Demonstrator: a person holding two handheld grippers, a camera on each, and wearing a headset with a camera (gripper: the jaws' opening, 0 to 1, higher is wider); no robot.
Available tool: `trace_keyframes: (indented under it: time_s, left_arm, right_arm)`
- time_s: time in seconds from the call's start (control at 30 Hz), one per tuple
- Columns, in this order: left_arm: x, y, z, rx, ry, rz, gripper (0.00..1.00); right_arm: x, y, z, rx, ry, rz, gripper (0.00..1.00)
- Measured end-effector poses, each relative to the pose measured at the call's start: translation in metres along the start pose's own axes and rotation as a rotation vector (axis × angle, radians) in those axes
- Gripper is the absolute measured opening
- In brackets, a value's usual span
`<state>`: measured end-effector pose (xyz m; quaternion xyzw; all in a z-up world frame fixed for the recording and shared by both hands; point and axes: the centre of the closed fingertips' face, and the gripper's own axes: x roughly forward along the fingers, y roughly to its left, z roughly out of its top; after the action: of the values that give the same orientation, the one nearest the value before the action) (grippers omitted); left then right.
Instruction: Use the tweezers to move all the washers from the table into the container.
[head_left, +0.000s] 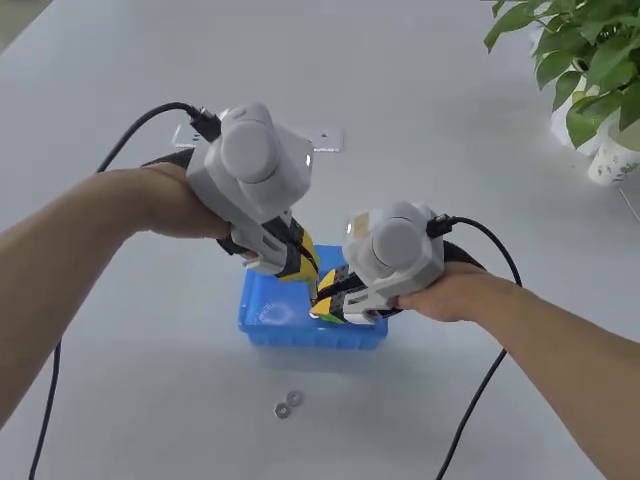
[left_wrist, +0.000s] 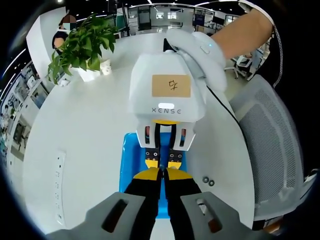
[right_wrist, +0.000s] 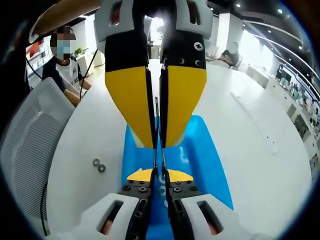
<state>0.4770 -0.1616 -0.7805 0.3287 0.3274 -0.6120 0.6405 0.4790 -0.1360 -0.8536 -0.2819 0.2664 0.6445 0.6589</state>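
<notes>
- We see a pale grey counter (head_left: 450, 120) with a smooth, matt top, evenly lit, with only soft shadows.
- At its far right edge stands a leafy potted plant (head_left: 585, 60) in a white pot.
- Near the far edge a white socket strip (head_left: 325, 138) lies flat on the top.
- In the left gripper view, a grey mesh chair (left_wrist: 272, 140) stands just beside the counter's rounded edge.
- Beyond the counter we make out an open office with rows of desks and glass partitions, under bright ceiling lights (right_wrist: 239, 5).
- In the right gripper view, a person (right_wrist: 62, 65) sits behind the chair, well back from the counter.
</notes>
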Motion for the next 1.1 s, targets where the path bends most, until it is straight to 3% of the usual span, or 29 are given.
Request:
trace_keyframes:
  time_s: [0.53, 1.1]
  left_arm:
    - [-0.016, -0.005, 0.012, 0.019, 0.002, 0.017, 0.06]
    - [-0.034, -0.023, 0.022, 0.034, -0.009, 0.025, 0.06]
  right_arm:
    - [-0.015, 0.001, 0.014, -0.024, -0.017, -0.034, 0.1]
    - [-0.031, 0.019, 0.028, -0.039, -0.04, -0.047, 0.1]
